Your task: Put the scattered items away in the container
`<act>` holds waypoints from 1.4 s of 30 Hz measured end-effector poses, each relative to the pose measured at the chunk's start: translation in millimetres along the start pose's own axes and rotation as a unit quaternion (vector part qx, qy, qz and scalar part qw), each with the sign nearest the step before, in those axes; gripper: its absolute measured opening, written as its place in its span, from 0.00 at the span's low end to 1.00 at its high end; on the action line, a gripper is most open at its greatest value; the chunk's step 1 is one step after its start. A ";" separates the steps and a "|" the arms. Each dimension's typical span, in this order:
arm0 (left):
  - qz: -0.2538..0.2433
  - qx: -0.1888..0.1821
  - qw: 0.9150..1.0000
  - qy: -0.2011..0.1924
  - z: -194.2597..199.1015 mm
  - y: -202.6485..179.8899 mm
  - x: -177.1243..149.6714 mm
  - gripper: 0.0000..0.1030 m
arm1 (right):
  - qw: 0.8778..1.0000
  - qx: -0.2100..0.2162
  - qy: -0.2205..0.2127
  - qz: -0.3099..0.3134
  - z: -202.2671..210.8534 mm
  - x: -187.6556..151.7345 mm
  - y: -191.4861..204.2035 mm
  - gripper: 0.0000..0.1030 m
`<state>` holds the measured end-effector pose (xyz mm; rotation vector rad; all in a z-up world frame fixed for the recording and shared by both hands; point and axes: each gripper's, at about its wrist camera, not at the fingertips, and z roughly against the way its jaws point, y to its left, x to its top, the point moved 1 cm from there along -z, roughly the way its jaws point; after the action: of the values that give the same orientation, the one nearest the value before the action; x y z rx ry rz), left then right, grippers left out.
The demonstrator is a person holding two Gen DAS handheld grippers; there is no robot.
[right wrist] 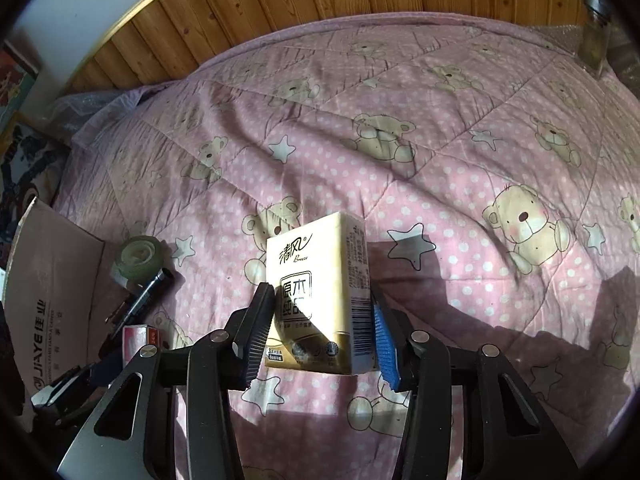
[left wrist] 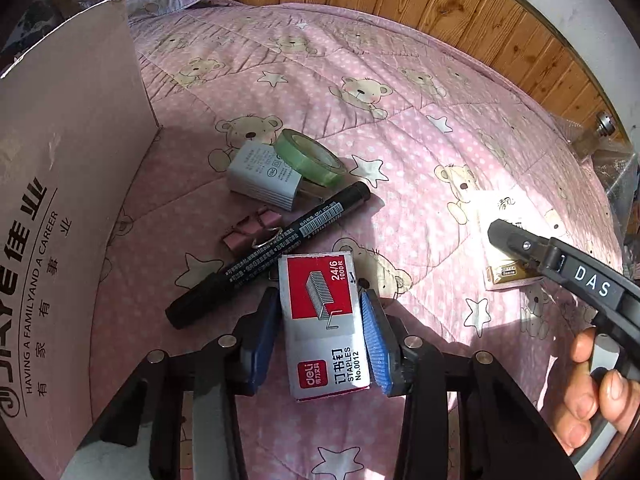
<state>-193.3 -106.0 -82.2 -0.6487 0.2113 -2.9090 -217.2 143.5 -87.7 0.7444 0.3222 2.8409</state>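
Fingers of the left gripper [left wrist: 320, 320] clamp the staples box [left wrist: 322, 324]; a black marker [left wrist: 272, 252] lies just beyond them, the cardboard box [left wrist: 60, 208] leftward. Right gripper [right wrist: 320, 332] fingers pinch the tissue pack [right wrist: 320, 292], angled down over the quilt [right wrist: 440, 160].

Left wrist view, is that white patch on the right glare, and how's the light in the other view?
Left wrist view: yes, hard sunlight washes out the tissue pack beside the right gripper. Right wrist view: the tissue pack is half lit, half shadowed, and dark gripper shadows fall across the quilt. Both views bulge at the edges.
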 end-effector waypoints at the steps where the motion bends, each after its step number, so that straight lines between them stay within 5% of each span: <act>1: -0.003 0.007 1.000 0.000 -0.6 -2.6 -0.2 0.43 | 1.000 0.005 -0.001 -0.002 0.0 0.4 -1.6 0.45; 4: -0.033 0.019 0.999 0.000 -6.0 -18.6 -0.9 0.65 | 0.999 0.028 -0.002 -0.020 -1.3 -0.4 -8.2 0.42; 5: -0.050 0.030 0.998 -0.004 -8.0 -24.3 -2.5 0.66 | 0.999 0.034 -0.001 -0.026 -0.5 -0.7 -10.6 0.39; 6: -0.062 0.035 0.997 -0.010 -7.7 -27.7 -4.3 0.65 | 0.999 0.039 -0.001 -0.030 1.3 -1.3 -12.4 0.38; 8: -0.074 0.021 0.997 -0.021 -2.6 -28.2 -7.5 0.38 | 0.998 0.047 -0.002 -0.034 6.2 -3.1 -13.9 0.34; 17: -0.063 -0.053 0.996 -0.044 36.6 -21.8 -15.4 0.37 | 0.998 0.059 -0.011 -0.036 31.1 -23.8 -4.6 0.28; 42: -0.086 -0.071 0.988 -0.106 140.9 -28.4 -67.5 0.37 | 0.999 0.028 -0.043 0.014 112.7 -112.5 31.4 0.23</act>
<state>-75.6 -80.8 21.3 -1.0404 0.3553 -2.9752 -68.2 105.3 -35.6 0.8860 0.3834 2.8253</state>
